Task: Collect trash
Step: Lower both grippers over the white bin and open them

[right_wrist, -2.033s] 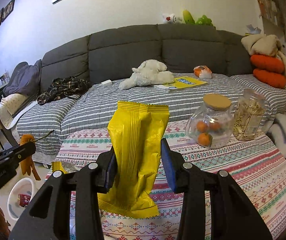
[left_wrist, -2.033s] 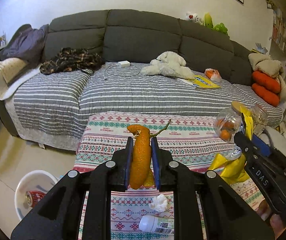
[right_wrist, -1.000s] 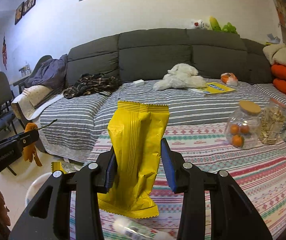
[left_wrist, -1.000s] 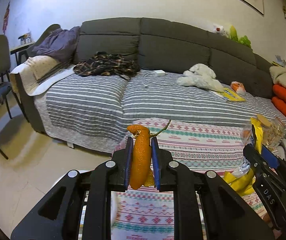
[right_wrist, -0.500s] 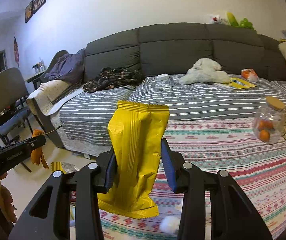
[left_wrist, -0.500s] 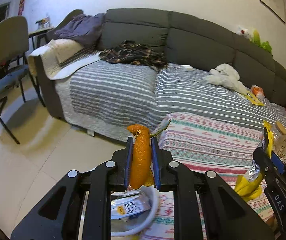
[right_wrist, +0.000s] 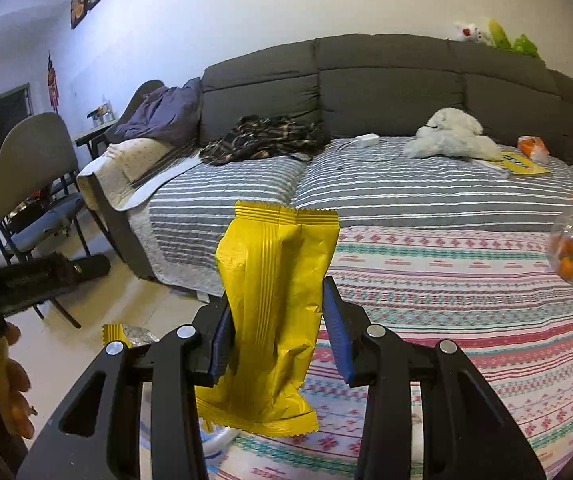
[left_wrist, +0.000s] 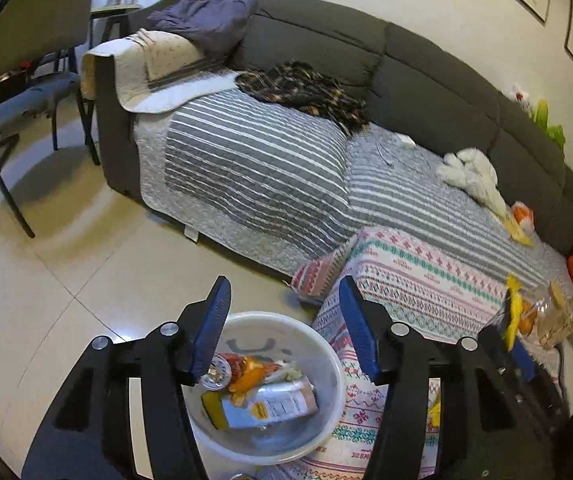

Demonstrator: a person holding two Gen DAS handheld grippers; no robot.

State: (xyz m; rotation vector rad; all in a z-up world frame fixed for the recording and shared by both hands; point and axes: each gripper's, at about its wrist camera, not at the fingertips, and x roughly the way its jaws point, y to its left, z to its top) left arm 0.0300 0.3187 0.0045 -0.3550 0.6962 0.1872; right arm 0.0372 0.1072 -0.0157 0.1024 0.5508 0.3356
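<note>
Directly beneath the left gripper (left_wrist: 284,326), whose jaws are standing wide apart and empty, a white trash bin (left_wrist: 328,390) is sitting on the tiled floor (left_wrist: 46,280) against the edge of the patterned tablecloth (left_wrist: 414,280); it is holding a piece of orange peel (left_wrist: 248,376), a flattened carton (left_wrist: 270,402) and a can (left_wrist: 218,370). Beside it, the right gripper (right_wrist: 278,328) is clamping a yellow snack wrapper (right_wrist: 274,300) upright between its jaws, above the near edge of the cloth-covered table. Farther along the table, a glass jar of oranges (right_wrist: 570,252) is standing; beyond it, a grey sofa (right_wrist: 386,84) under a striped cover is carrying a plaid garment (right_wrist: 262,138) and a white plush toy (right_wrist: 450,134). Judged from this layout, the disposal step is in hand: the left drop appears complete, and the next move calls for carrying the wrapper over the bin's mouth, clear of the left gripper, before parting the jaws.
</note>
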